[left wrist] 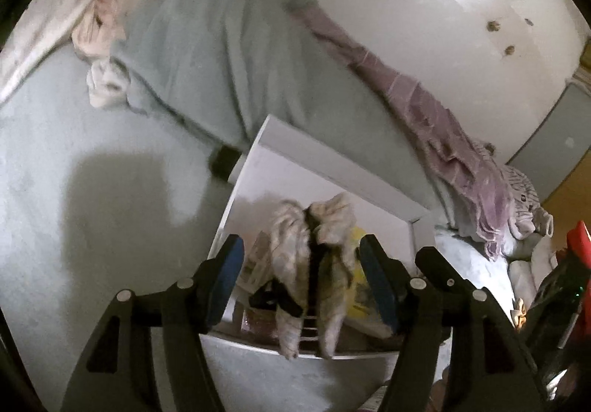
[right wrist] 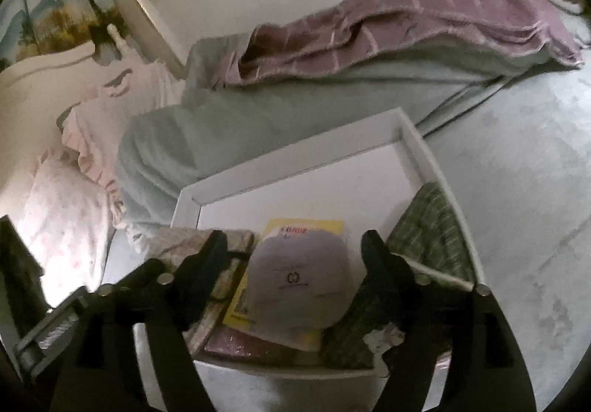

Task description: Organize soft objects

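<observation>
A white open box (left wrist: 332,168) lies on a pale green bed. In the left wrist view a crumpled cream cloth with a black strap (left wrist: 314,256) hangs over the box's near edge, between the fingers of my open left gripper (left wrist: 301,282); whether they touch it I cannot tell. In the right wrist view the box (right wrist: 295,157) holds a grey cap (right wrist: 295,282) on a yellow packet (right wrist: 314,227), a folded beige cloth (right wrist: 184,242) at left and a green plaid cloth (right wrist: 428,227) at right. My open right gripper (right wrist: 291,264) hovers over the cap.
A rolled pale green blanket (right wrist: 221,123) with a purple striped throw (right wrist: 424,16) on it lies behind the box along the wall. White and pink pillows (right wrist: 74,220) lie at the left. A small white cloth (left wrist: 107,83) sits beside the blanket.
</observation>
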### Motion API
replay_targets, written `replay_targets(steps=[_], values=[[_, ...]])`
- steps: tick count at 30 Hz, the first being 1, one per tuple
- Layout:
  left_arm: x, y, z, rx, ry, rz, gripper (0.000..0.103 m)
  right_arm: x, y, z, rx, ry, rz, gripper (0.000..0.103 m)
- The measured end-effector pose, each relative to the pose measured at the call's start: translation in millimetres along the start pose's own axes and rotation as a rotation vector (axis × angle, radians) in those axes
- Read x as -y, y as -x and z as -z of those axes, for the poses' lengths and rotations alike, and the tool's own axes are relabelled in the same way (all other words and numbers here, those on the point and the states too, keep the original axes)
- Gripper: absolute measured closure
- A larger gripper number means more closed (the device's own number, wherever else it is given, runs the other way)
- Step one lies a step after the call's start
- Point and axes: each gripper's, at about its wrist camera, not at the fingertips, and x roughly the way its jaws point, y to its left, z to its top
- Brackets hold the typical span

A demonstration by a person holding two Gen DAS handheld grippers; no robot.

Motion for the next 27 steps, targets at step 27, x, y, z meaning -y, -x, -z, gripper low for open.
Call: replay_targets(steps=[27], values=[[31.6, 69.9, -3.6, -0.056, -0.183, -0.203, 0.037, -12.3, 26.9, -9.0, -0.207, -0.027, 0.005, 0.013]])
